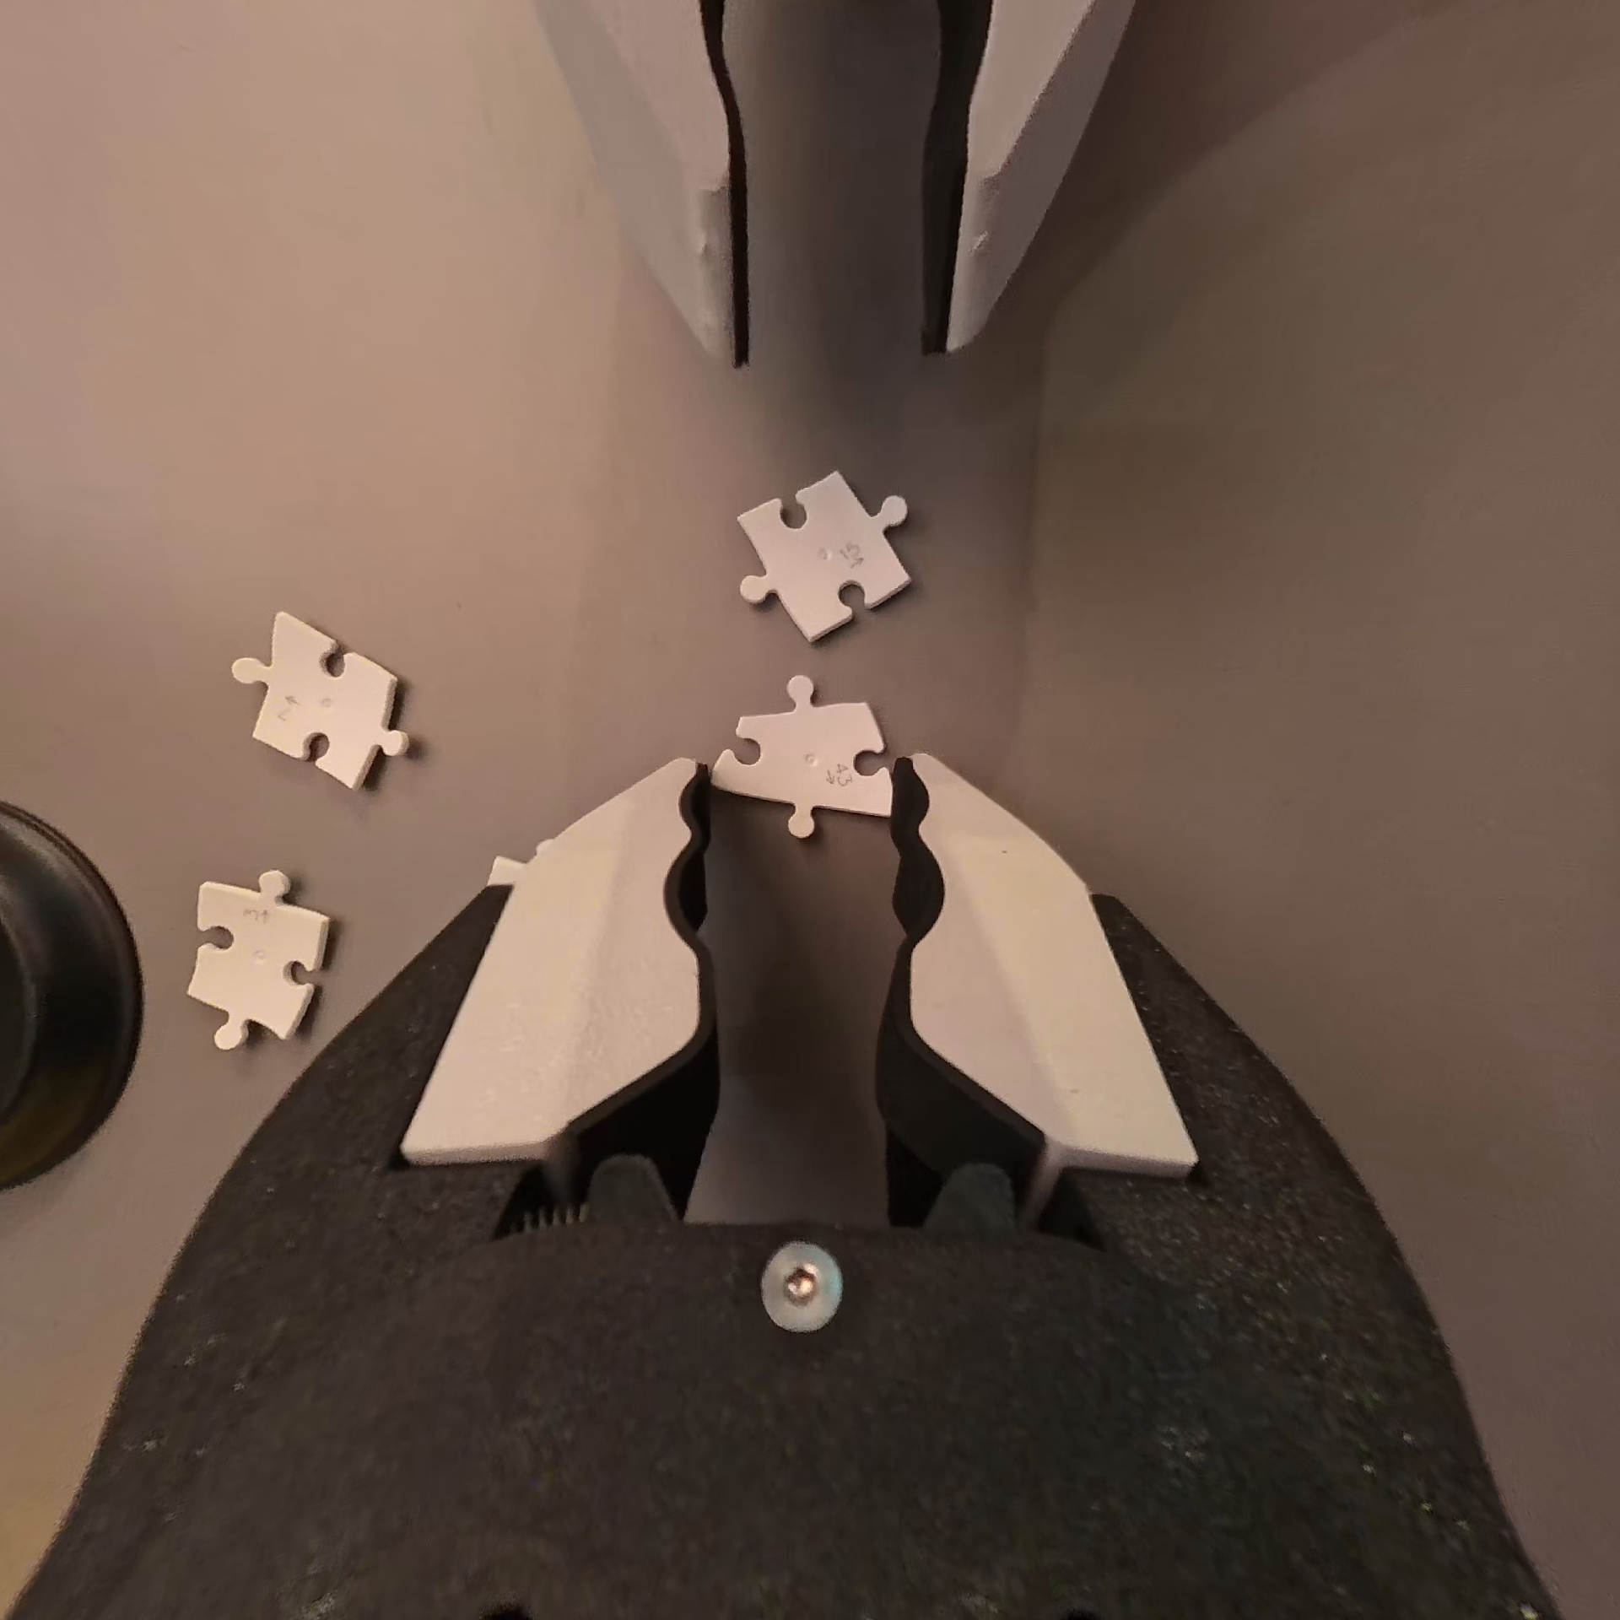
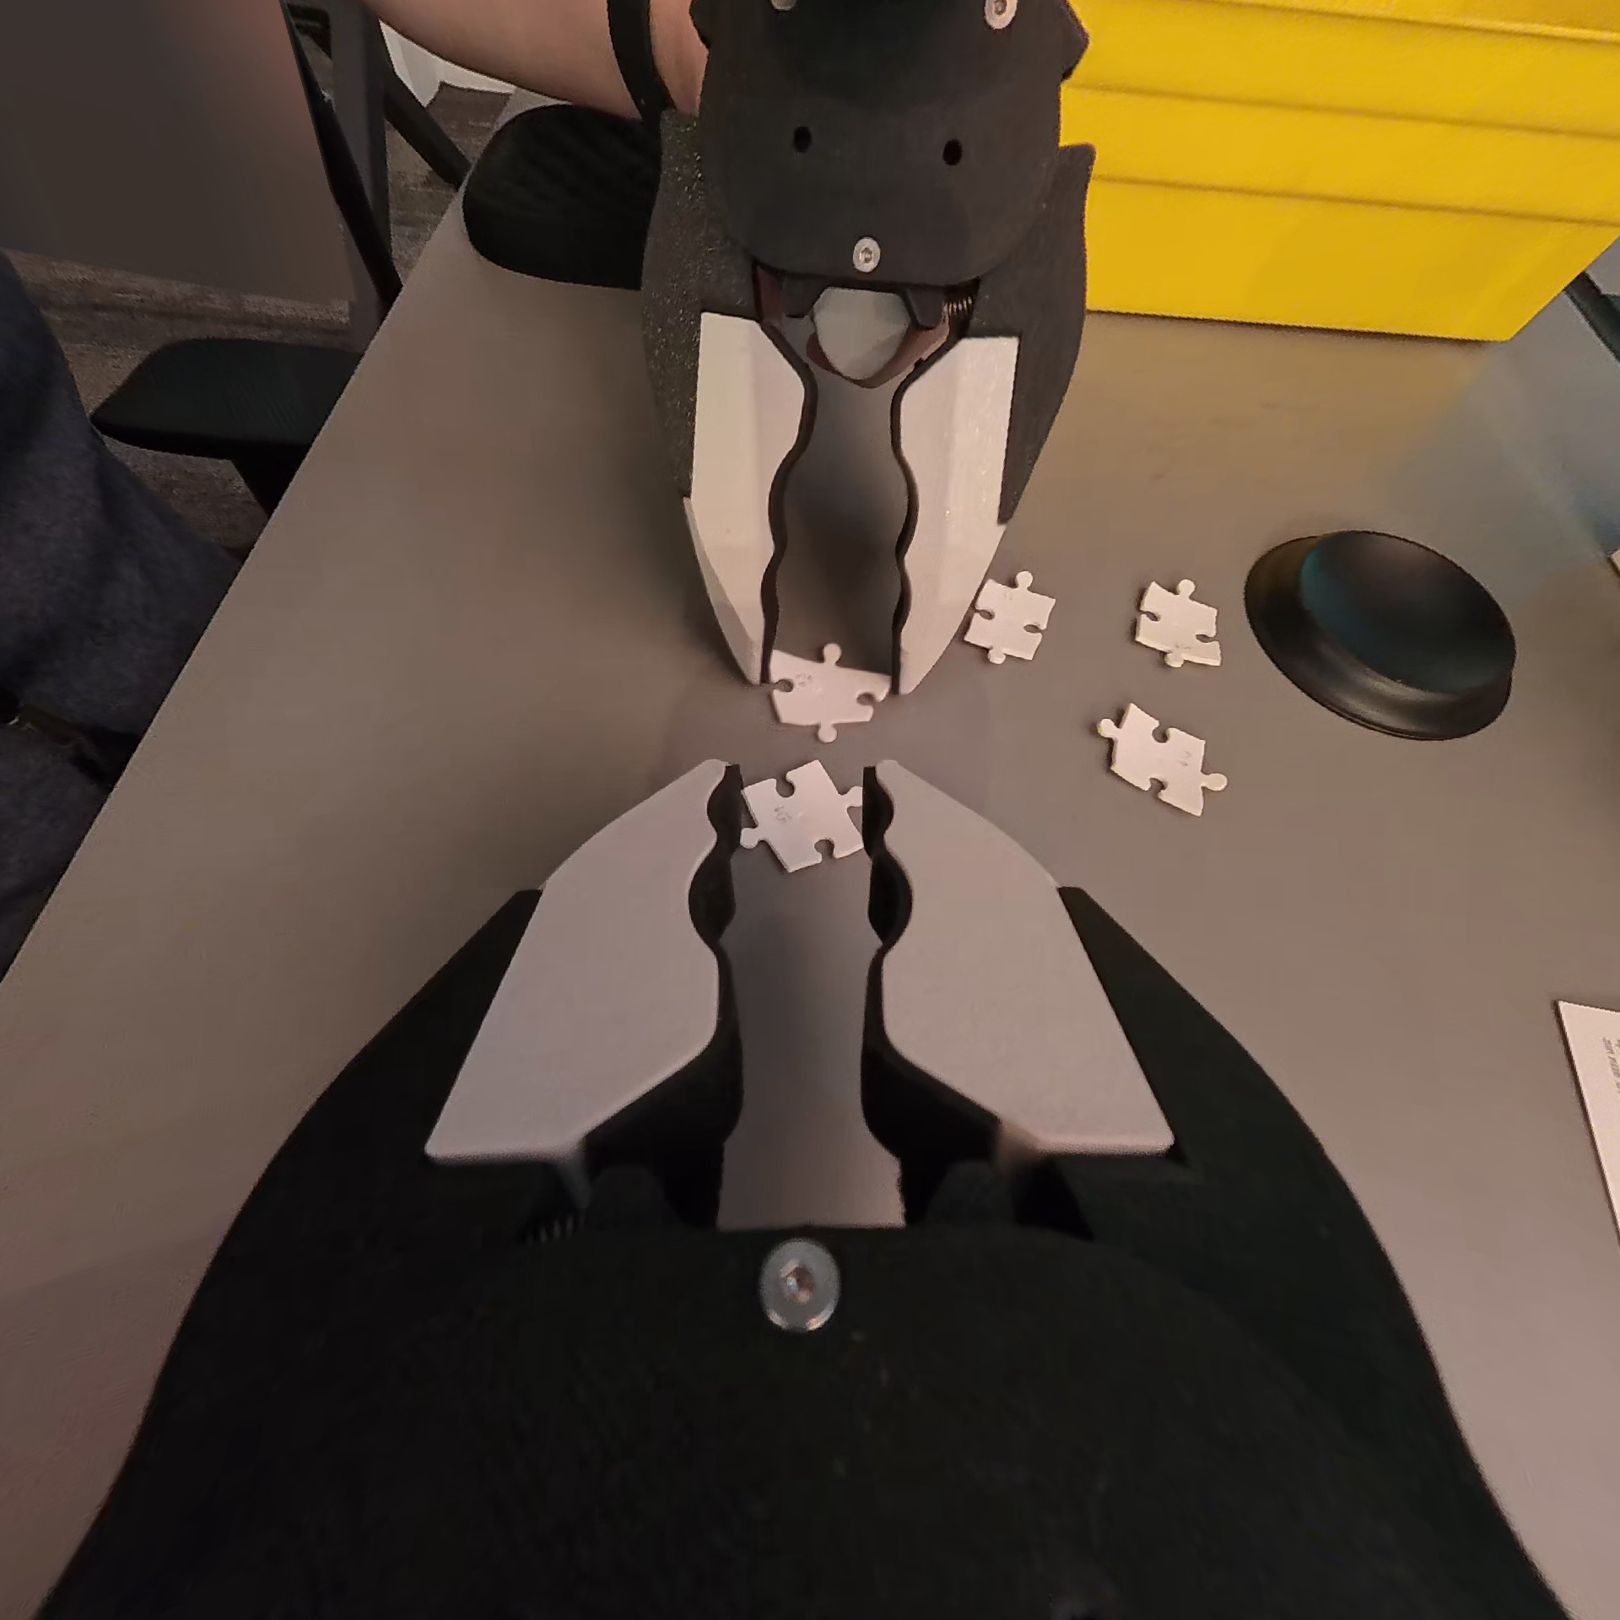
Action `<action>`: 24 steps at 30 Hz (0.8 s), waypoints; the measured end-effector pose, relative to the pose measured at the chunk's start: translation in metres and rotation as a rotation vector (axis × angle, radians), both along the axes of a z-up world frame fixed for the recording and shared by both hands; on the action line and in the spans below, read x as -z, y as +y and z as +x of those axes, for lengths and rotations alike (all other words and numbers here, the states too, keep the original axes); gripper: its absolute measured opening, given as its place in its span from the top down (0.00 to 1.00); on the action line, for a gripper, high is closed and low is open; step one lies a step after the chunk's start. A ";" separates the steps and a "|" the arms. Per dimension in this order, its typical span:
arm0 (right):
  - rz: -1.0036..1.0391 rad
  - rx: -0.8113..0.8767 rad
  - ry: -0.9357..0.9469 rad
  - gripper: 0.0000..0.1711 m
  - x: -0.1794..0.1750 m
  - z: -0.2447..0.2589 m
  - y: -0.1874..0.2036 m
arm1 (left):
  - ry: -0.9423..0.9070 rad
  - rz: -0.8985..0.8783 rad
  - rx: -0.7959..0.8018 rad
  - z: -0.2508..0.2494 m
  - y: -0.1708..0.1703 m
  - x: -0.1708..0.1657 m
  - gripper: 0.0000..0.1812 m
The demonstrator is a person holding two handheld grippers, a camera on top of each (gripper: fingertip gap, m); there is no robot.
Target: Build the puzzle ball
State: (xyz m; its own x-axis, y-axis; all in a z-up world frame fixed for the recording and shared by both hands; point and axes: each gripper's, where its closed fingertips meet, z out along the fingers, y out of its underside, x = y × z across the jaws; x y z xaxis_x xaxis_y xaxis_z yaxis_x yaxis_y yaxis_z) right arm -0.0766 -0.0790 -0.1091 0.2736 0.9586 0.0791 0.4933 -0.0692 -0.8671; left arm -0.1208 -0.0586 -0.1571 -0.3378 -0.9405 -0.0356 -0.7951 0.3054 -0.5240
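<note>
Beside the black round stand (image 2: 1381,640), five white puzzle pieces lie flat on the grey table (image 2: 438,701). My left gripper (image 1: 802,771) and right gripper (image 2: 798,776), both wide, each straddle one piece (image 1: 811,758); these look thin, light, stiff, so I'd pinch opposite edges.

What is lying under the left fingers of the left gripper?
A white puzzle piece peeks out beside the left gripper; the fingers cover most of it, so its shape stays hidden.
</note>
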 end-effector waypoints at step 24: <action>-0.070 -0.050 -0.010 0.82 -0.006 -0.051 -0.011 | -0.040 -0.121 -0.343 -0.088 0.024 -0.046 0.84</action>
